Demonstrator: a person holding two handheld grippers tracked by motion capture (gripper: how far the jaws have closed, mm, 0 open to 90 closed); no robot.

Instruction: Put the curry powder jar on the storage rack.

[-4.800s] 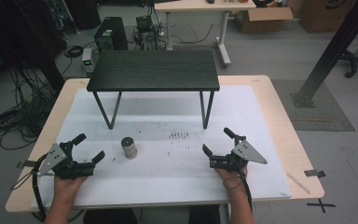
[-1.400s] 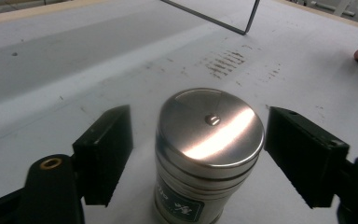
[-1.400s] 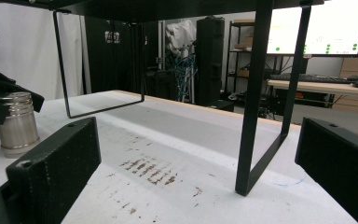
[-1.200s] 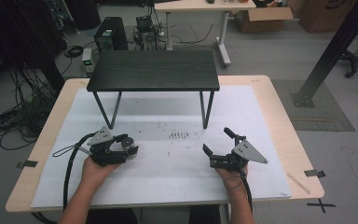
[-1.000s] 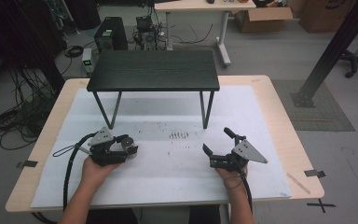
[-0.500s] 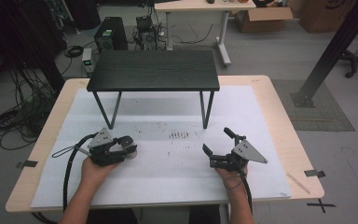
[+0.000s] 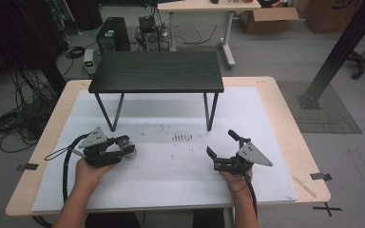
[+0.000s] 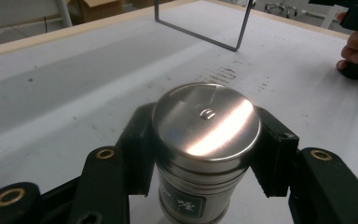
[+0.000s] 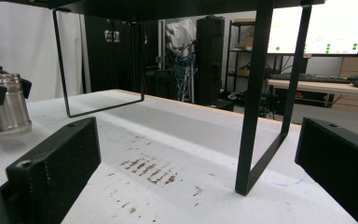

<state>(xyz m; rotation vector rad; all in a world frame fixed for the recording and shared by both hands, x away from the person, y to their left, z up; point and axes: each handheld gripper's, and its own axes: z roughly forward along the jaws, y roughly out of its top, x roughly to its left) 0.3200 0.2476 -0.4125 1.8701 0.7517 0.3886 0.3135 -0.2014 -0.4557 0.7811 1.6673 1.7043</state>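
A small steel canister (image 8: 207,126) with a flat shiny lid stands upright on the white mat. My left gripper (image 8: 207,156) is shut on it, one black pad pressed against each side just under the lid. In the high view the canister (image 7: 131,149) sits at the left front of the mat, at the tip of the left gripper (image 7: 126,147). My right gripper (image 7: 220,142) rests at the right front, open with nothing between its fingers. The right gripper view has the canister (image 9: 9,109) far off at the left, beyond the wide-apart jaws of the right gripper (image 9: 196,158).
A low black table (image 7: 157,71) on thin metal legs (image 9: 256,93) stands at the back middle of the white mat (image 7: 171,180). Dark scuff marks (image 7: 182,137) lie between the two grippers. The wooden table edge (image 7: 294,142) runs along the right.
The left hand has come in from the left front edge of the mat to the canister, and its jaws now clamp it. The right gripper has stayed where it was.
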